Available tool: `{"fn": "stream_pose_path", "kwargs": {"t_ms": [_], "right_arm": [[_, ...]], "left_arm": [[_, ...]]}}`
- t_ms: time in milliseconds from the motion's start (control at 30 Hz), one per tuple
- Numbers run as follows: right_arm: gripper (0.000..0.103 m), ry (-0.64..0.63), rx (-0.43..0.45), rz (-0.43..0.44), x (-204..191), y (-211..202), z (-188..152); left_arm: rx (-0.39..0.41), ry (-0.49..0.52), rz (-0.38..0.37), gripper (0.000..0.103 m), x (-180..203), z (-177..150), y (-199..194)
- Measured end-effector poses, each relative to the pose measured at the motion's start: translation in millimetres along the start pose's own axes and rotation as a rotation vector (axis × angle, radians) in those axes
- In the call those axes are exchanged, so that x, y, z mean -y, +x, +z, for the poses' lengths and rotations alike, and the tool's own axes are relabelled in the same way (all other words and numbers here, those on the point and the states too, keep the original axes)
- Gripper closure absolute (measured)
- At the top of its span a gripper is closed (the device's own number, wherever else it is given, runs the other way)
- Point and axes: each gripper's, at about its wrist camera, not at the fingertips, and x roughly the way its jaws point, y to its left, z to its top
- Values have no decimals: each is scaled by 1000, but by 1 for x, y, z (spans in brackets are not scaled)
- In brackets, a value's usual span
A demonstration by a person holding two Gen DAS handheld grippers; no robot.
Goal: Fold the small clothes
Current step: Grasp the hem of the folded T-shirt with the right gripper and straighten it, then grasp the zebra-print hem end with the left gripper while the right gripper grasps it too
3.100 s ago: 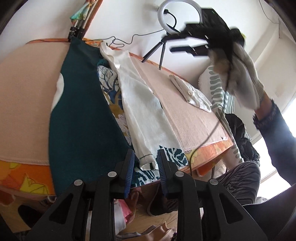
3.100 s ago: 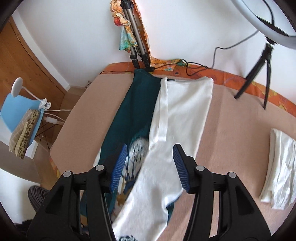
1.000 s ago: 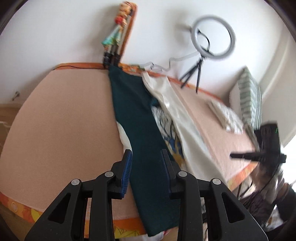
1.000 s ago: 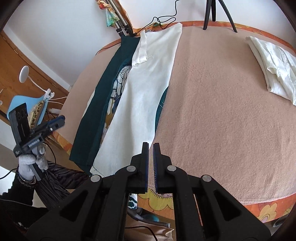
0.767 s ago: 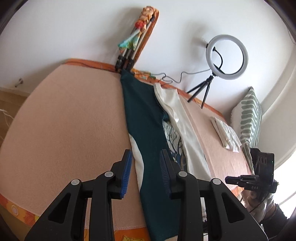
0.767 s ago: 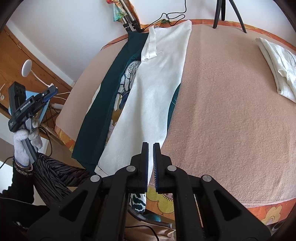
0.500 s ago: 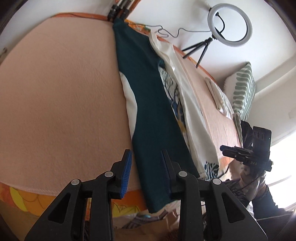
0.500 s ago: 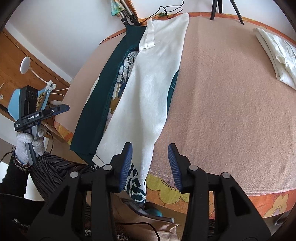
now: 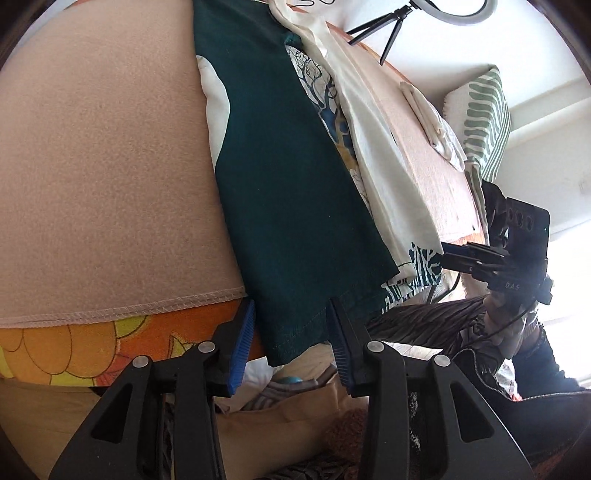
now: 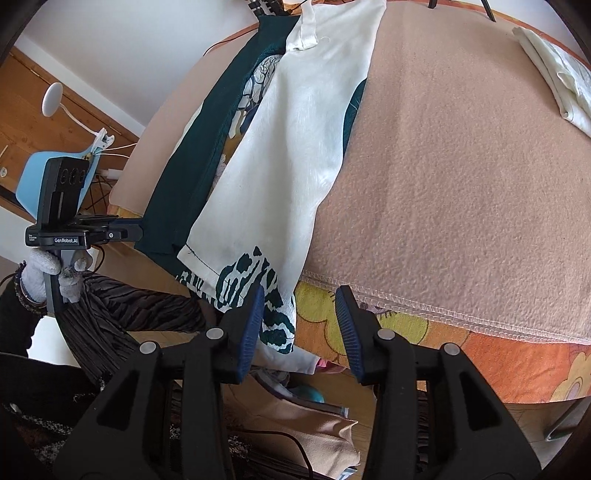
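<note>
Nearest in the left wrist view, the left tongs (image 9: 291,332) have just been opening; their blue-padded jaws stand apart on either side of the hanging hem of the long dark green knit garment (image 9: 291,177), and the pads do not press on it. That hem droops over the near edge of the bench (image 9: 92,166), which is covered by a pinkish-beige fleece blanket over an orange flowered cloth.

In the right wrist view the right tongs (image 10: 299,321) have just opened too and hold nothing. Their left pad sits just beside the hanging end of the teal-and-white leaf-print cloth (image 10: 255,288), which pokes out from under the long cream-white fabric garment (image 10: 291,140). The cream-white garment lies lengthwise on the bench, beside and partly over the dark green one, with a blue-and-ochre tree-print cloth (image 9: 325,96) showing between the two.

Further along the bench, well apart from the cream-white garment, rests a small folded white cloth (image 10: 557,74).

Beyond the cream-white garment's far end stands a black tripod carrying a ring light (image 9: 388,33), and a green-striped white cushion (image 9: 484,114) leans past the folded cloth.
</note>
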Motion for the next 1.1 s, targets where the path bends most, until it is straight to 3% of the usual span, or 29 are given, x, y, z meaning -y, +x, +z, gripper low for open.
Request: {"fn": "stream_pose_path", "kwargs": {"t_ms": [100,200,400,567,633,700,800,867,1000,1100], "right_arm": [[61,1,-4,-6,-1,5,0],[61,-14,-3,-15,-3,5,1],[61,-24,4,-19,-9,7,1],[61,-8,-16,29,-8,5,-5],[61,15,3,-5,-4,1,-5],[61,-23,62,-55,-7,-9,2],[61,-92,102,-48,-23,-19,13],[61,-177,116,-92,-41,-14,20],[61,-224,174,-171,-46,-2,43],[61,-204,112,-108,-43,15,53]], "left_arm": [[11,0,-7,69,0,-2,1],[15,20,-6,99,0,-4,3],[72,60,-17,102,0,-8,-2],[95,94,4,102,-1,-11,-18],[90,109,20,102,1,-11,-16],[81,106,15,102,3,-10,-13],[69,119,31,102,4,-11,-9],[62,125,38,102,4,-13,-8],[77,116,32,102,1,-14,-12],[73,111,36,102,-3,-15,-12]]}}
